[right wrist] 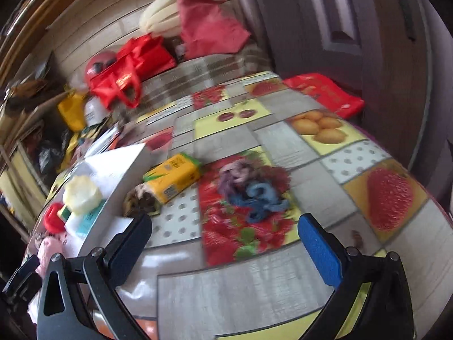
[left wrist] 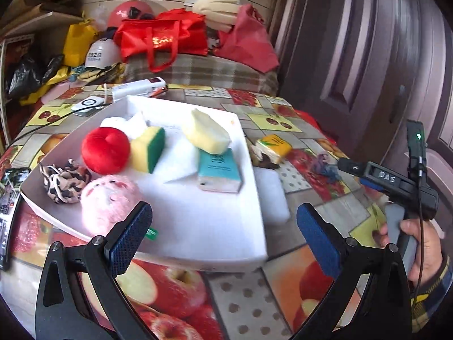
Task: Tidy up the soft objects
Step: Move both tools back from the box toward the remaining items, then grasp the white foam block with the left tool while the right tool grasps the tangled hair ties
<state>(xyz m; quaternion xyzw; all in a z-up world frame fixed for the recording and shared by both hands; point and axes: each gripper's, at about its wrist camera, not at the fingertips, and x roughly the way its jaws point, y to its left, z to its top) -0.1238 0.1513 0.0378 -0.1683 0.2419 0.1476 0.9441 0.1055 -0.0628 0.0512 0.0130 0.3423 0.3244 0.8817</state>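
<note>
A white tray (left wrist: 252, 170) on the fruit-print table holds a red plush (left wrist: 104, 150), a pink plush (left wrist: 109, 201), a leopard scrunchie (left wrist: 66, 181), a yellow-green sponge (left wrist: 148, 148), a pale foam piece (left wrist: 206, 131) and a teal tissue pack (left wrist: 219, 172). A white sponge (left wrist: 271, 195) lies just right of the tray. A yellow tissue pack (right wrist: 172, 175), a brown scrunchie (right wrist: 140, 201) and a purple-blue scrunchie (right wrist: 252, 189) lie on the table. My left gripper (left wrist: 223, 236) is open over the tray's near edge. My right gripper (right wrist: 225, 243) is open, just short of the purple-blue scrunchie.
A phone (left wrist: 8, 206) lies at the table's left edge. A stapler-like white device (left wrist: 138, 87) and a cabled puck (left wrist: 87, 104) sit behind the tray. Red bags (left wrist: 164, 36) and clutter fill the back. A door (left wrist: 368, 56) stands to the right.
</note>
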